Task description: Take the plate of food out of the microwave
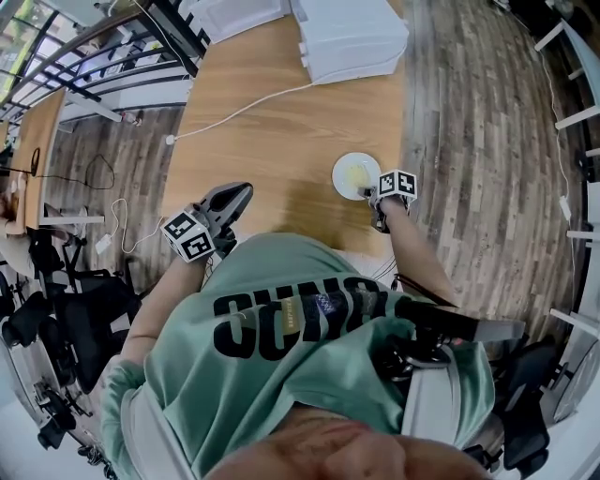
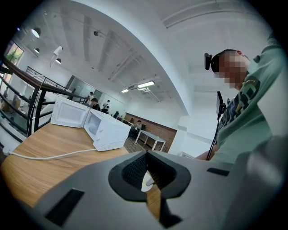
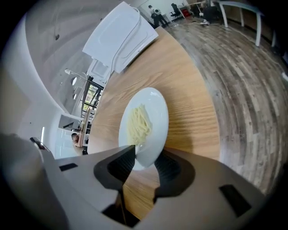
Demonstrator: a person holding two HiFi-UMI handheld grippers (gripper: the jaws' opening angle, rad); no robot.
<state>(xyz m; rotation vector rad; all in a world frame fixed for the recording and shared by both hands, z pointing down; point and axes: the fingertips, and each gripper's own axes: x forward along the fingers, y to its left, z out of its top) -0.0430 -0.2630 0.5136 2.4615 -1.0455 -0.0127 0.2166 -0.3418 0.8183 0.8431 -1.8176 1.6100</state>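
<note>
A white plate (image 1: 354,173) with pale noodles (image 3: 137,123) lies on the wooden table (image 1: 272,122), close to its right edge and well in front of the white microwave (image 1: 352,33). My right gripper (image 1: 370,194) points down at the plate's near rim. In the right gripper view that rim (image 3: 146,157) sits between the jaws of the right gripper (image 3: 145,152); they stand apart and do not press on it. My left gripper (image 1: 244,190) hovers over the table's near left side, jaws together, nothing held. A bit of white shows through the gap behind its tips (image 2: 146,155).
A second white microwave (image 1: 234,14) stands at the back left. A white power cable (image 1: 234,112) runs across the table to its left edge. Wood floor lies right of the table. Black chairs (image 1: 56,319) crowd the near left. People sit at distant tables (image 2: 135,123).
</note>
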